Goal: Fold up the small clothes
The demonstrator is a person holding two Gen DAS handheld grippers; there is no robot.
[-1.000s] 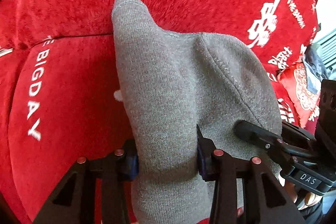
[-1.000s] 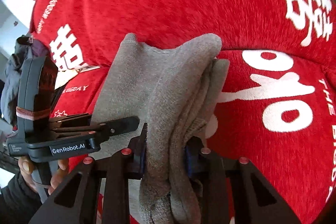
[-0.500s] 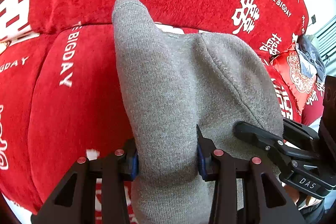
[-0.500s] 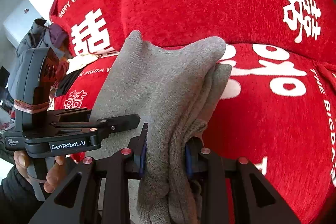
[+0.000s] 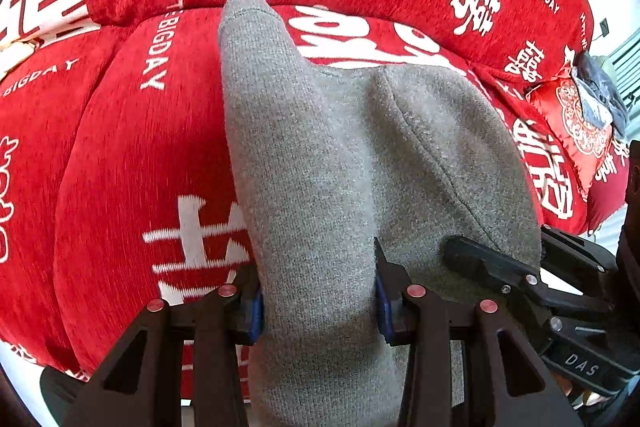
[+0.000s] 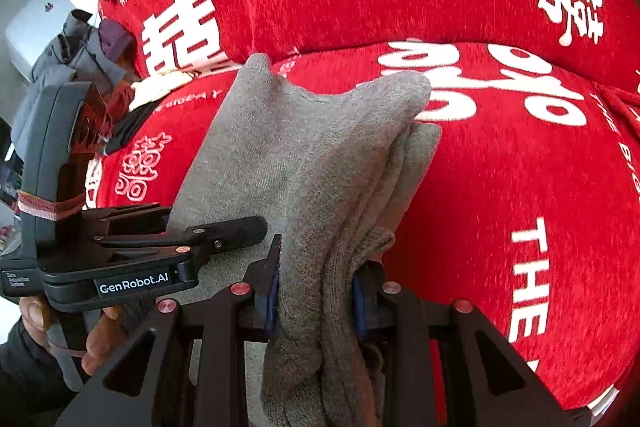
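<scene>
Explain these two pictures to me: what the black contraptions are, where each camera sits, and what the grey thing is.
A person holds a hand-held two-finger clamp in each hand, with a wide-angle camera on each looking along its fingers. One picture is from the left gripper, the other from the right gripper. Both are clamped on one grey knitted garment, bunched into folds, which they hold above a red sofa cover with white lettering. A hand shows at one edge.

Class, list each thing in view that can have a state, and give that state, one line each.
Grey knitted garment: folded into layers, held up over the red sofa cover.
Left gripper: fingers shut on the garment.
Right gripper: fingers shut on the garment's bunched layers.
</scene>
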